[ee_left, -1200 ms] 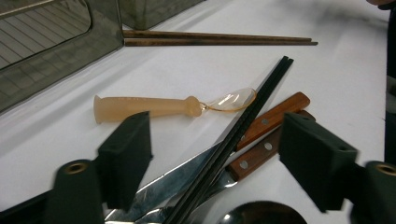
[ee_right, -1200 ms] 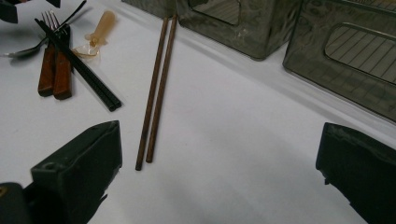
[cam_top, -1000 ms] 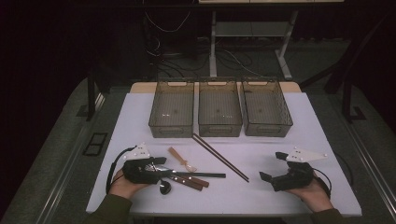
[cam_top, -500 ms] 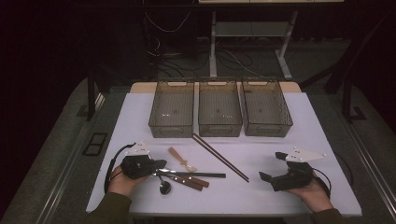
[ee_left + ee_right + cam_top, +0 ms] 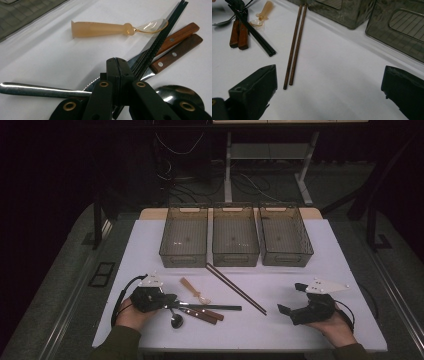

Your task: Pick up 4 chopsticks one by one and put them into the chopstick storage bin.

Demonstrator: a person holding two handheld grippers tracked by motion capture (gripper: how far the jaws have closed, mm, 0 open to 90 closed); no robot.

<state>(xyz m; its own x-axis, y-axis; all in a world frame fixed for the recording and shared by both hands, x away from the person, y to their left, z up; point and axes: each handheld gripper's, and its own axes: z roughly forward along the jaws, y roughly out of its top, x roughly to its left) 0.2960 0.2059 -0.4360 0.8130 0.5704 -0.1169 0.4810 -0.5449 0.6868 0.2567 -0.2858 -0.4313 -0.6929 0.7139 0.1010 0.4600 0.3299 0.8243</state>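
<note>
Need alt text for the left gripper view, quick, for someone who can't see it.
The left gripper has its black jaws shut on the black chopsticks, above a pile of cutlery on the white table. Two wooden-handled knives and a metal spoon lie under them; a translucent plastic spoon lies beyond.

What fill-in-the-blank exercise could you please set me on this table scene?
A row of ___ clear bins stands at the table's far side.
The right gripper has its fingers ___.
The left gripper has its fingers ___.
The brown chopsticks lie between the knives and the ___ gripper.
Missing words: three; open; shut; right.
</note>
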